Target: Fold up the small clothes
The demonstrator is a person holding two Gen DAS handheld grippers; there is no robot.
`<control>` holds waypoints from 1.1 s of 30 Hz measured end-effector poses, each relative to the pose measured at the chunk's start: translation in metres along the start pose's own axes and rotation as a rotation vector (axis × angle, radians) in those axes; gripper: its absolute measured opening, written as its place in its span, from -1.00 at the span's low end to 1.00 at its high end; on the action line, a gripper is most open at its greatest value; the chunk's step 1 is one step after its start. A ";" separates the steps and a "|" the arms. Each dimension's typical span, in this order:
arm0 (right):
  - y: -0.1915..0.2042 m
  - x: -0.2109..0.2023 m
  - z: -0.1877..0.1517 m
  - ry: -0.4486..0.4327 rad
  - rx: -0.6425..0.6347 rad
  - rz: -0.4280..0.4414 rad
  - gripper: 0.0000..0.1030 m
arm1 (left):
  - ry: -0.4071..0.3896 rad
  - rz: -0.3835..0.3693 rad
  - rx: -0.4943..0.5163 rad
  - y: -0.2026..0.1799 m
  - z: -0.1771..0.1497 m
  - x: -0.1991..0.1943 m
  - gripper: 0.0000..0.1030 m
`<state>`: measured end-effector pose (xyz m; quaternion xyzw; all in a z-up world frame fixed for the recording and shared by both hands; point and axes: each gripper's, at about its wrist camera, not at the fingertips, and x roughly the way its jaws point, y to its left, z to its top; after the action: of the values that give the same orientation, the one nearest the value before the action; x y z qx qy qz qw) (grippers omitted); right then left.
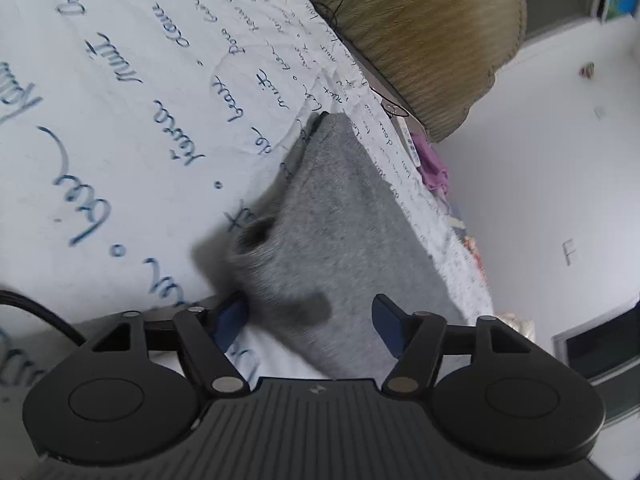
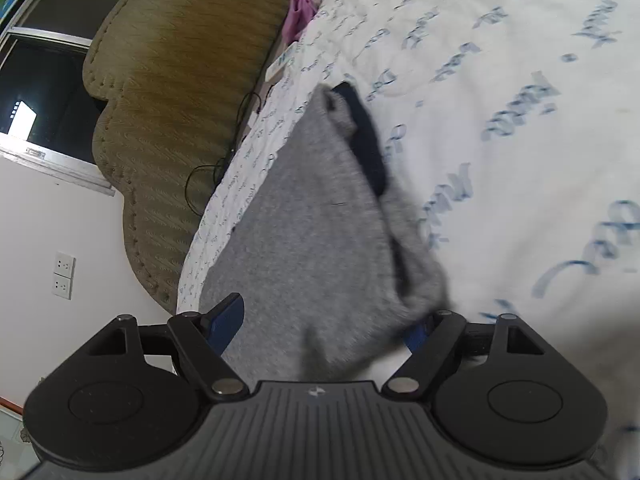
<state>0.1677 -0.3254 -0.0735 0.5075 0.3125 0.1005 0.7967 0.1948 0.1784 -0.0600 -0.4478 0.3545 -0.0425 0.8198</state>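
Note:
A small grey knit garment (image 1: 340,216) lies on the white bedsheet with blue script (image 1: 120,120), close to the bed's edge. My left gripper (image 1: 310,320) is open over the garment's near end; the cloth lies between the blue pads (image 1: 390,326) and neither pad presses it. In the right wrist view the same grey garment (image 2: 312,240) shows a dark navy band (image 2: 366,140) along its far right side. My right gripper (image 2: 324,326) is open too, with the cloth's blurred near corner between the fingers and covering part of the right pad (image 2: 418,334).
An olive padded headboard (image 2: 180,100) stands beside the bed. A black cable (image 2: 208,176), a white remote (image 2: 282,62) and a purple cloth (image 2: 300,8) lie in the gap by it. White wall with sockets (image 2: 63,276) and a window (image 2: 44,92).

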 end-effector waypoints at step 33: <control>0.033 -0.014 0.000 -0.041 -0.068 0.054 -0.91 | -0.051 0.299 0.500 -0.101 -0.017 -0.006 -0.91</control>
<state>0.1618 -0.3173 -0.0392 0.4905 0.2787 0.1223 0.8166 0.2049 0.1087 0.0148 -0.1755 0.3744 0.0037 0.9105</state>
